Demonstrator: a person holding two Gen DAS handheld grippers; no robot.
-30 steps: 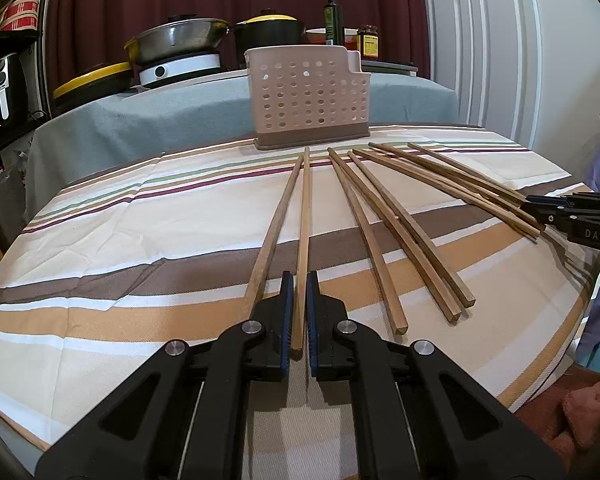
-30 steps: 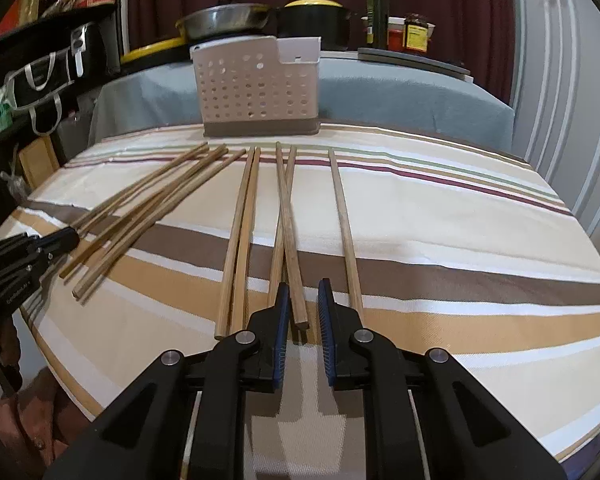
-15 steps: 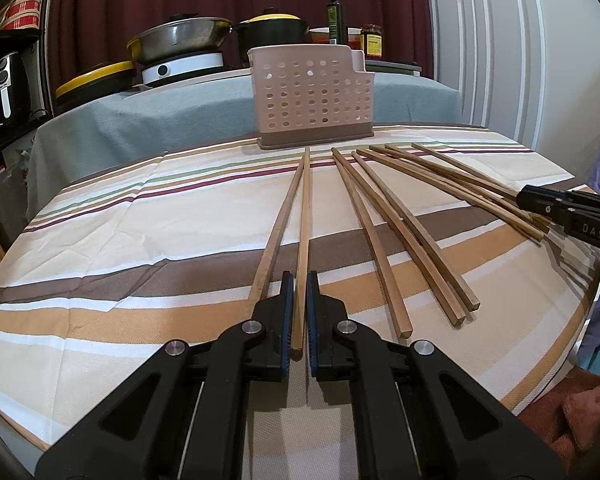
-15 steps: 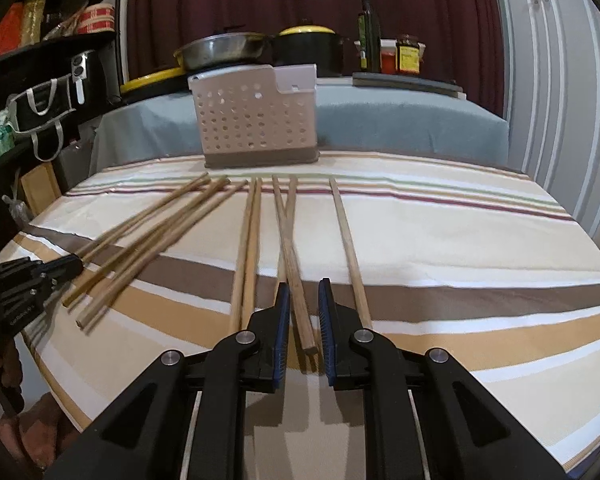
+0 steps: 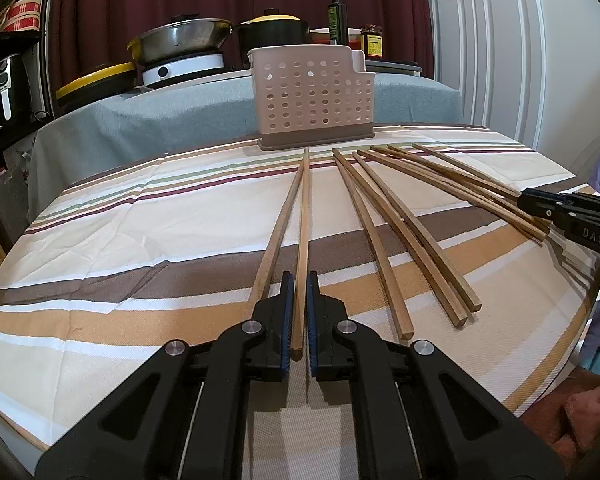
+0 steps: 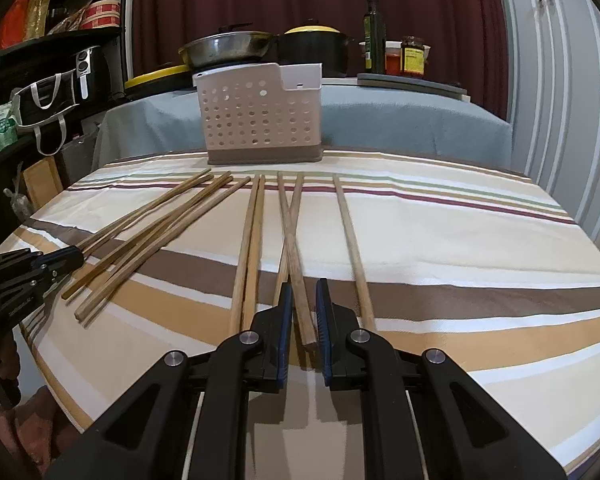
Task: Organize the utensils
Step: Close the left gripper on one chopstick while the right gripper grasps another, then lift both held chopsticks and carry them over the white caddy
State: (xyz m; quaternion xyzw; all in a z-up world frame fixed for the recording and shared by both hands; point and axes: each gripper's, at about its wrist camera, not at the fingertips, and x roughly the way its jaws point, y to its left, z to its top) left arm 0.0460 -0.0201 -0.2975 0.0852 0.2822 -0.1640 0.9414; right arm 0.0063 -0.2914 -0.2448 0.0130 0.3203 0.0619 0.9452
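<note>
We are counting nine wooden chopsticks (image 6: pixel 256 240) lying fanned on the striped cloth (image 6: pixel 440 220) of the desk, their far tips pointing toward one perforated utensil holder (image 6: pixel 260 120) standing upright at the far edge. Our left tool (image 5: pixel 297 316) is sitting with its jaws narrowly apart around the near end of one chopstick (image 5: pixel 303 236). Our right tool (image 6: pixel 301 316) is straddling another chopstick (image 6: pixel 293 248), jaws slightly apart and not clamping. Behind are sitting two pots (image 6: pixel 268 46).
</note>
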